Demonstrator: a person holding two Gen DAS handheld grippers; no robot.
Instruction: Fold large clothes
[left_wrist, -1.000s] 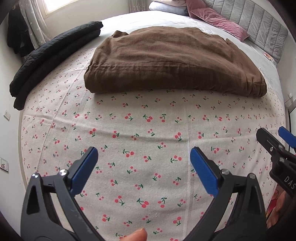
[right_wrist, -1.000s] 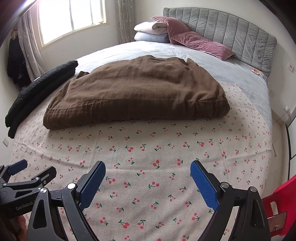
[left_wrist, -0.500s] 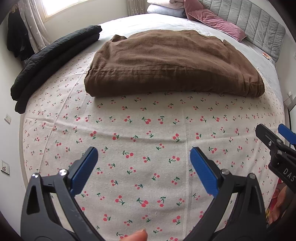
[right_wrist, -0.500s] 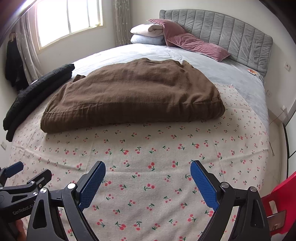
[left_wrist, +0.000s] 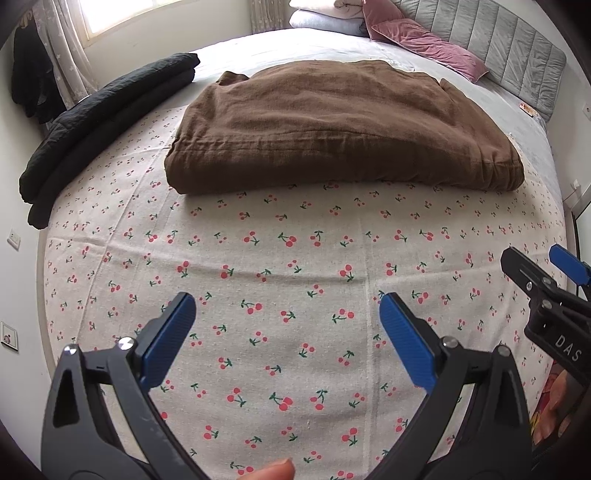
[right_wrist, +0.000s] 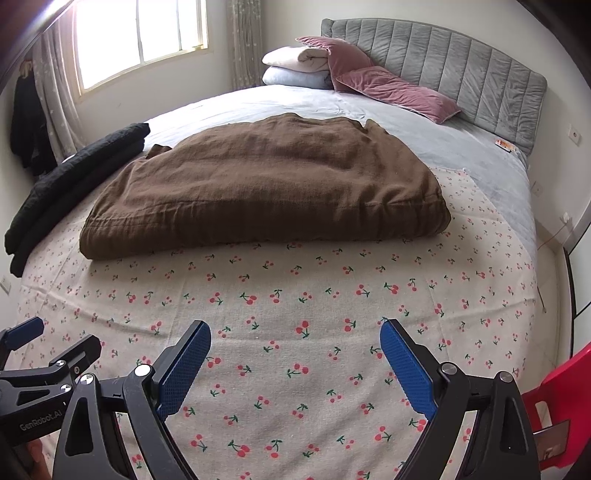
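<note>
A large brown garment (left_wrist: 340, 125) (right_wrist: 266, 188) lies folded into a thick rectangle across the middle of the bed, on the cherry-print sheet (left_wrist: 288, 266) (right_wrist: 295, 306). My left gripper (left_wrist: 288, 332) hovers open over the bare sheet, well short of the garment's near edge, with nothing between its blue pads. My right gripper (right_wrist: 295, 365) is likewise open and empty, back from the garment. Each gripper shows at the edge of the other's view: the right gripper (left_wrist: 543, 273) at the right of the left wrist view, the left gripper (right_wrist: 51, 343) at the left of the right wrist view.
A folded black garment (left_wrist: 99, 122) (right_wrist: 70, 177) lies along the bed's left edge. Pink pillows (right_wrist: 391, 88) and folded white bedding (right_wrist: 299, 66) sit by the grey headboard (right_wrist: 461, 74). A red chair (right_wrist: 565, 410) stands at the lower right. A fingertip (left_wrist: 269, 470) shows at the bottom.
Both grippers have drawn back and tilted up from the brown garment, which now sits farther off in both views. Both stay open and empty.
</note>
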